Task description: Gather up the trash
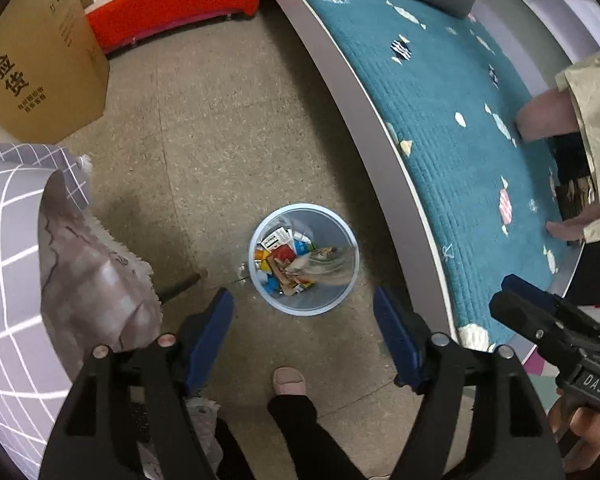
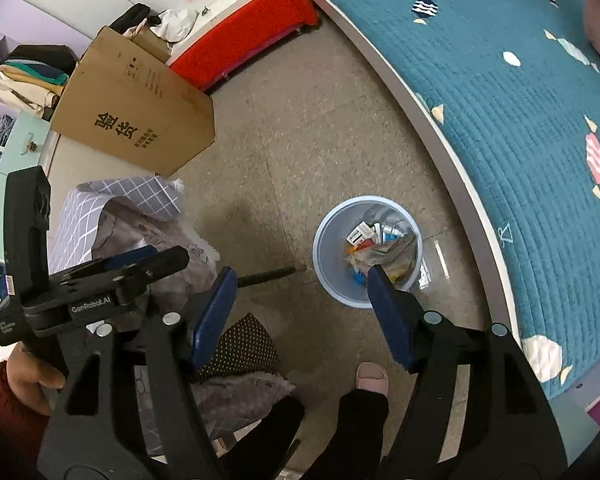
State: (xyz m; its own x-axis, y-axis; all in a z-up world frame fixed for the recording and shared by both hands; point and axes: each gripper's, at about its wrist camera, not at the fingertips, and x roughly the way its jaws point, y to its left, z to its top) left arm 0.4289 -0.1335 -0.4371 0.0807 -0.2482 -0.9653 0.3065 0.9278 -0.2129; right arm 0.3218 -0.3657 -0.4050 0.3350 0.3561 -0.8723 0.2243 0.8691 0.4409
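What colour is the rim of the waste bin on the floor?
Light blue; the waste bin shows best in the left wrist view.

Bin [image 1: 260,236] mouth unobstructed; bed [image 1: 380,152] right, chair [image 1: 80,260] left.

Black tool [image 1: 303,336], blue pads [image 1: 210,336], black trousers [image 1: 300,424]

Pale blue bin [image 1: 342,300], teal quilt [image 1: 440,120] with candy print, red bench cover [image 1: 172,8], grey white-grid fabric [image 1: 8,240], brown cardboard box [image 1: 40,72].
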